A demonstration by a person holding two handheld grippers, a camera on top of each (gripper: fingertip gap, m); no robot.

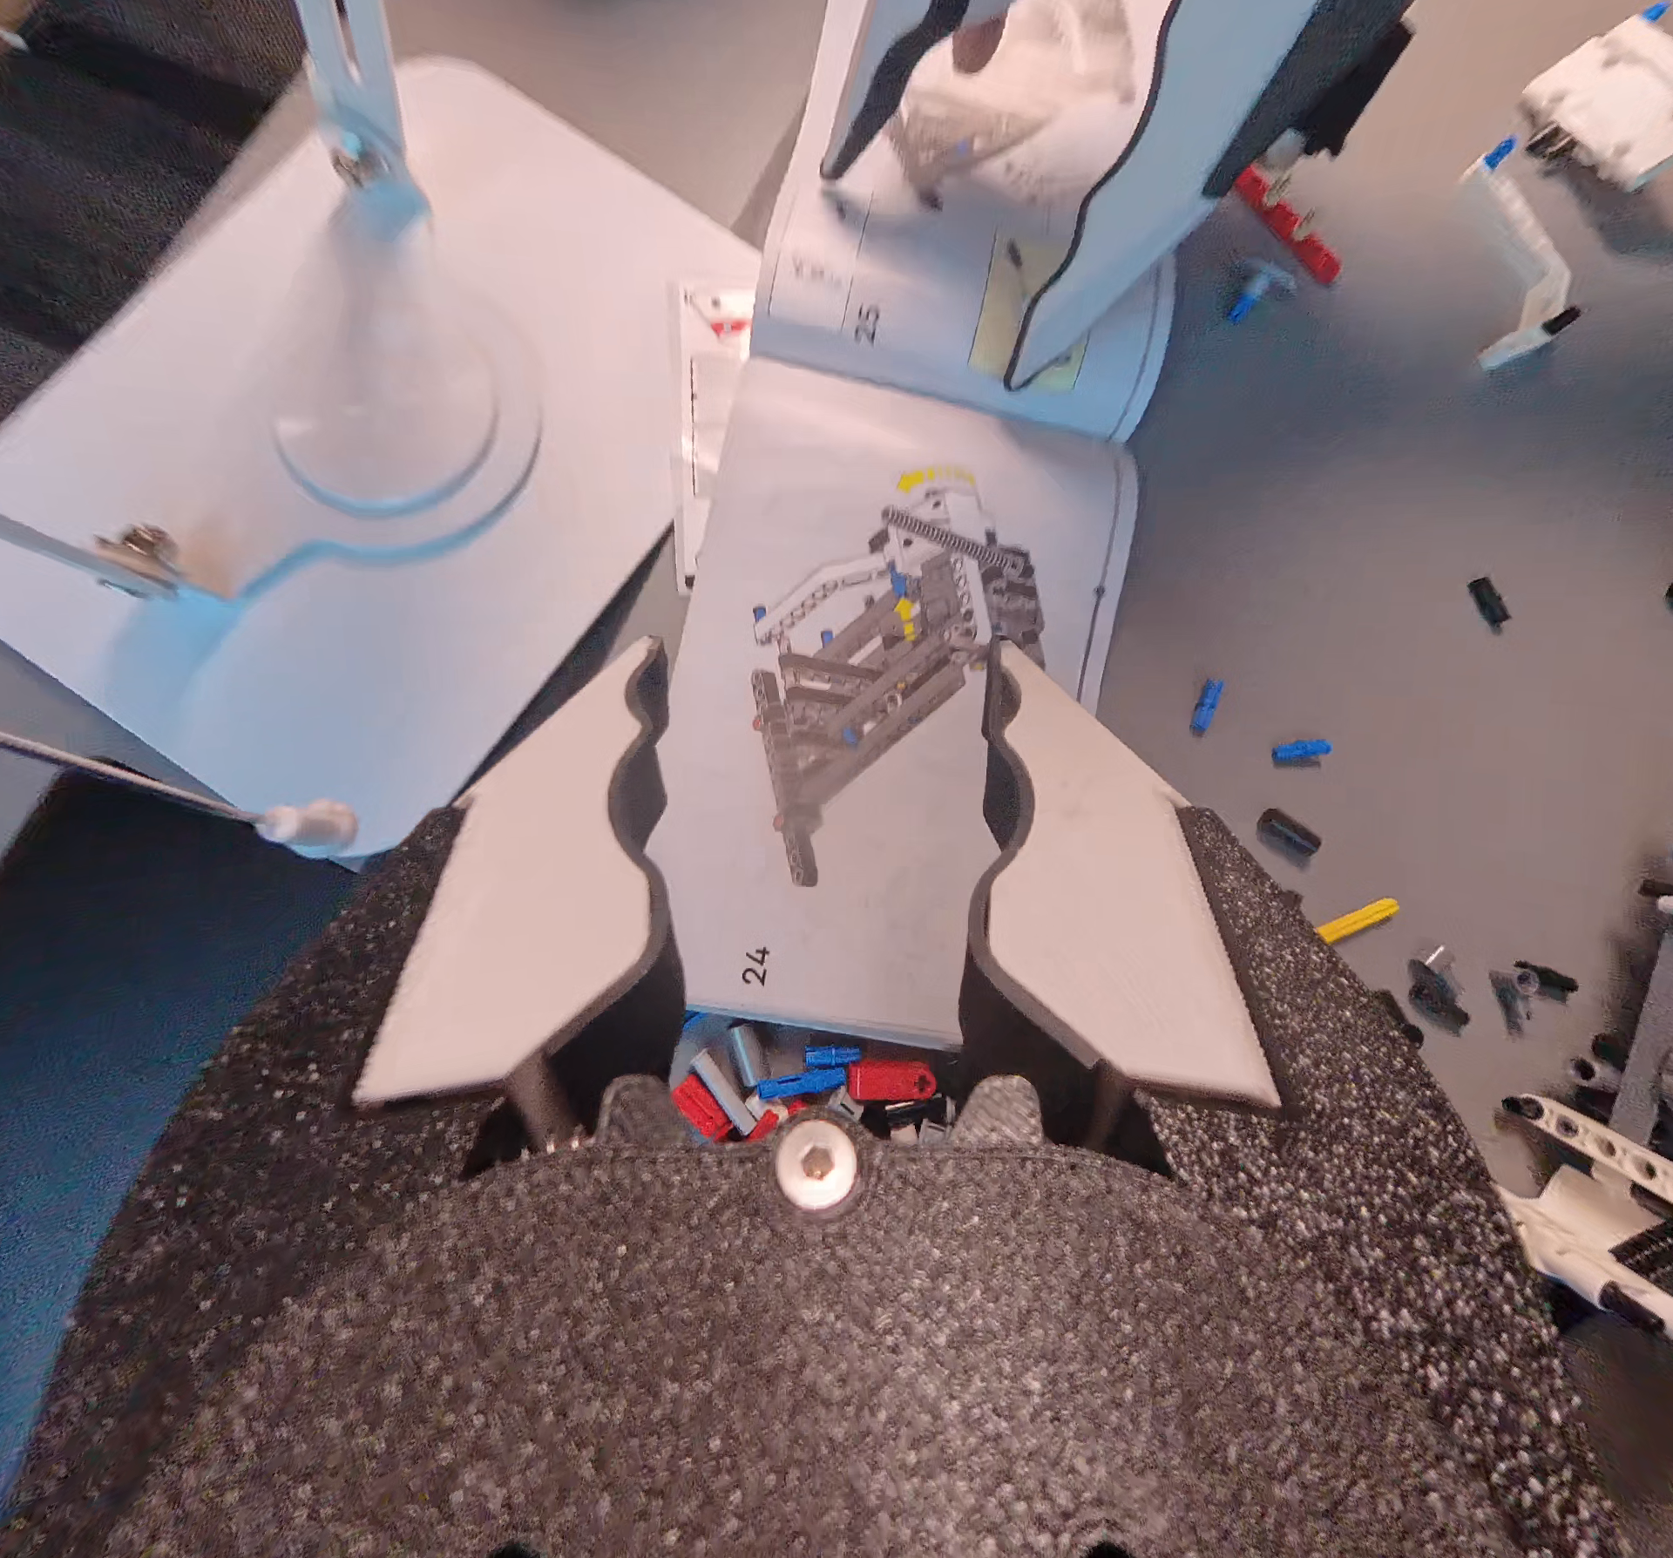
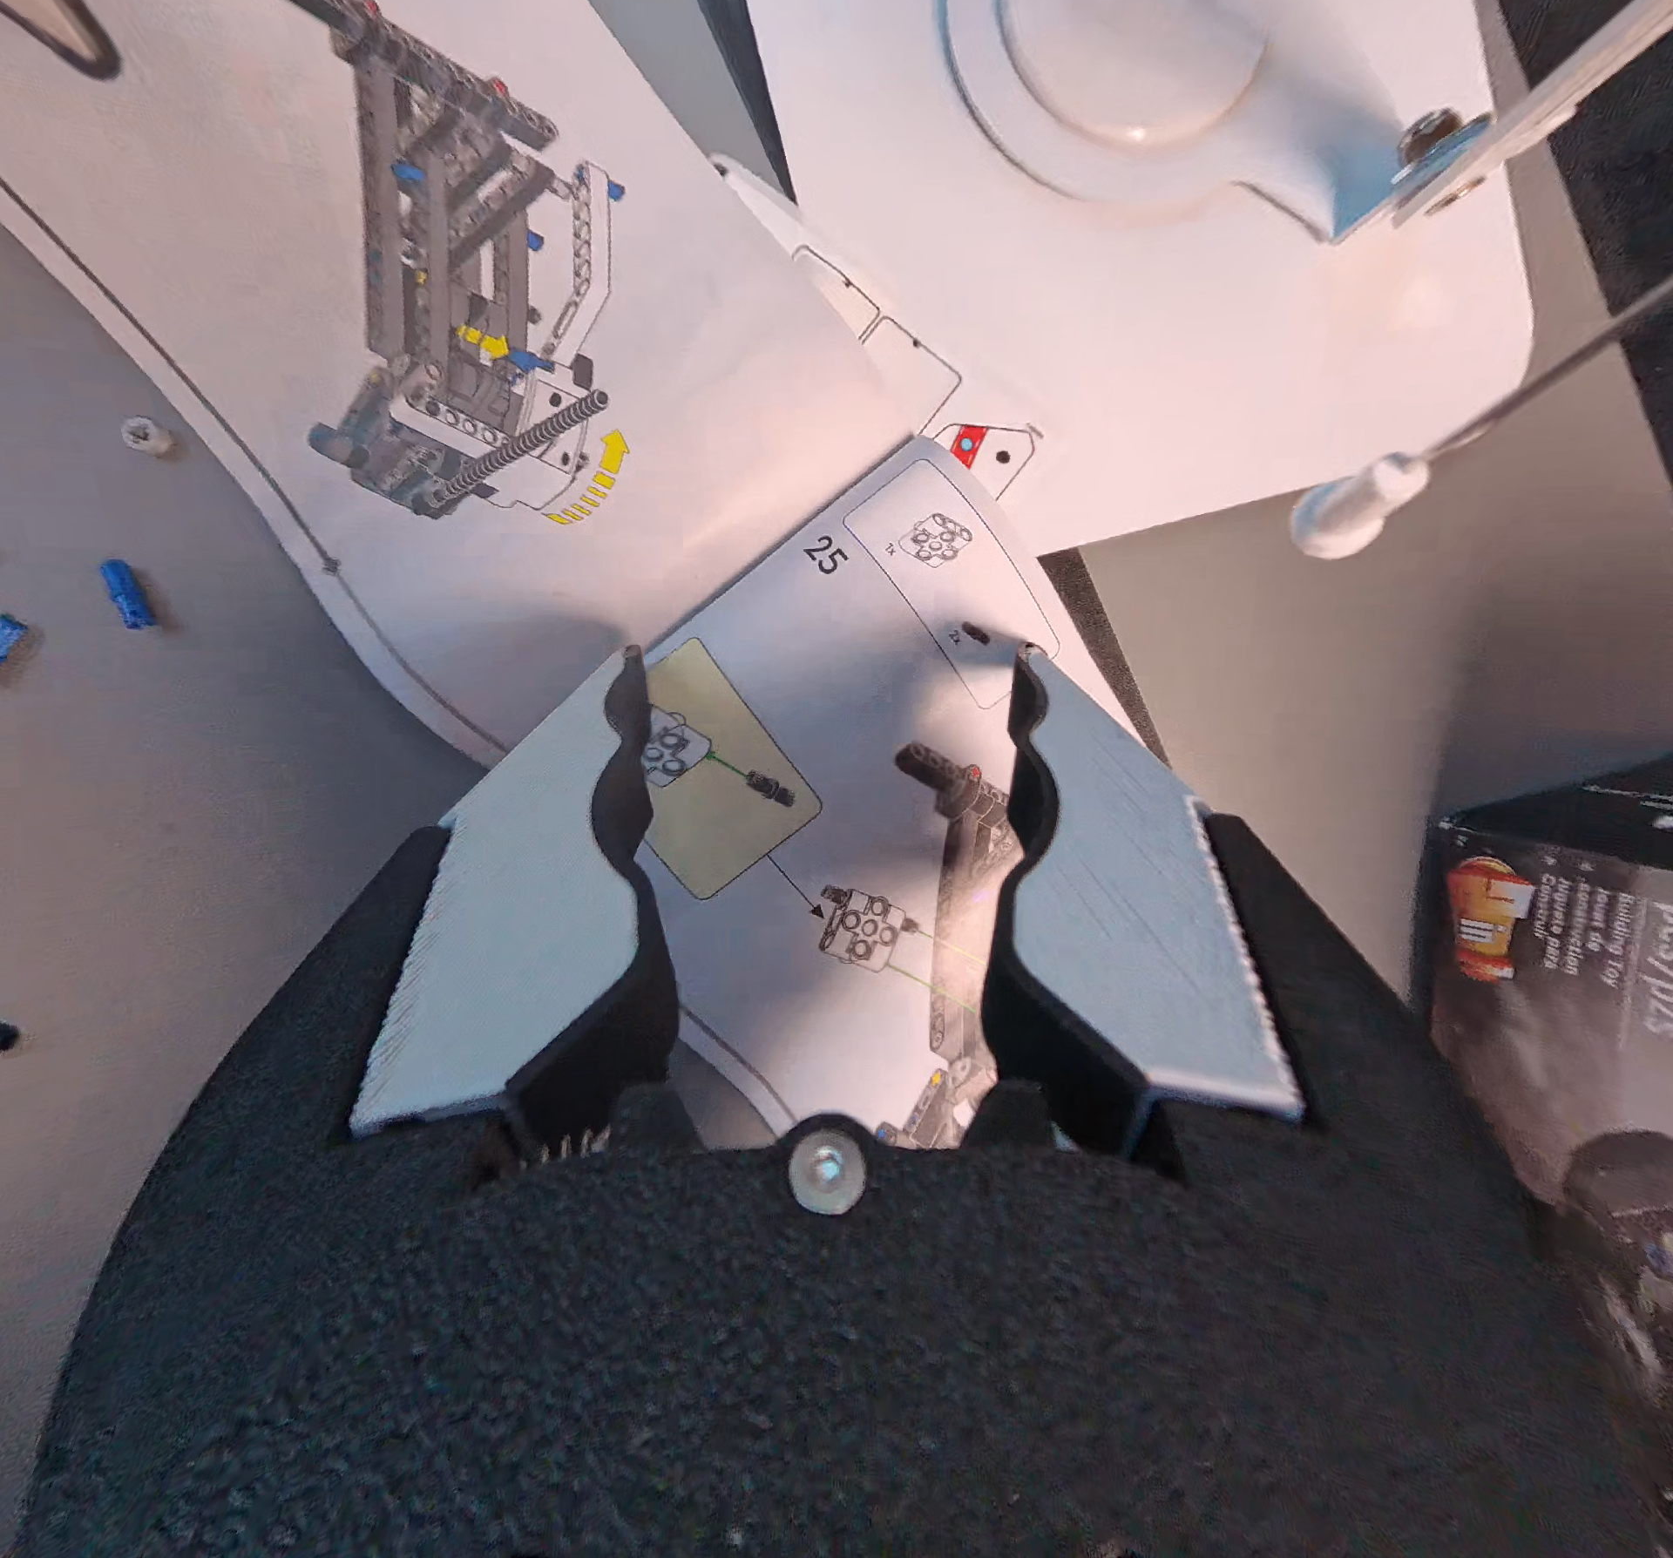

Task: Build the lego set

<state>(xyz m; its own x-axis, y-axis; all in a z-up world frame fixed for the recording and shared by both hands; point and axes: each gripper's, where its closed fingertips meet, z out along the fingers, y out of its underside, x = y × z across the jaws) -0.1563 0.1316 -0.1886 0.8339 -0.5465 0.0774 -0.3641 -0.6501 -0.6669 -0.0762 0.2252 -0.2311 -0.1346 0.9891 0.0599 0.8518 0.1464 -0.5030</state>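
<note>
An open instruction booklet (image 1: pixel 905 926) lies on the grey table, its pages showing drawings of a grey and white model. My left gripper (image 1: pixel 826 654) is open and empty, hovering over the near page. My right gripper (image 2: pixel 828 653) is open and empty above the far page (image 2: pixel 815 700); it also shows in the left wrist view (image 1: pixel 923 274), coming down from the top. A small pile of red, blue and grey pieces (image 1: pixel 815 1080) lies under the booklet's near edge. White part-built sections sit at the right (image 1: pixel 1602 102) and lower right (image 1: pixel 1593 1198).
A white lamp base (image 1: pixel 317 473) with its stem stands left of the booklet, also in the right wrist view (image 2: pixel 1177 202). Loose blue pins (image 1: pixel 1299 750), black pins (image 1: pixel 1285 831), a yellow axle (image 1: pixel 1358 917) and a red beam (image 1: pixel 1290 224) lie scattered right. A dark box (image 2: pixel 1557 971) stands by the table. About 15 cm separates my left fingertips from the yellow axle (image 1: pixel 1358 917).
</note>
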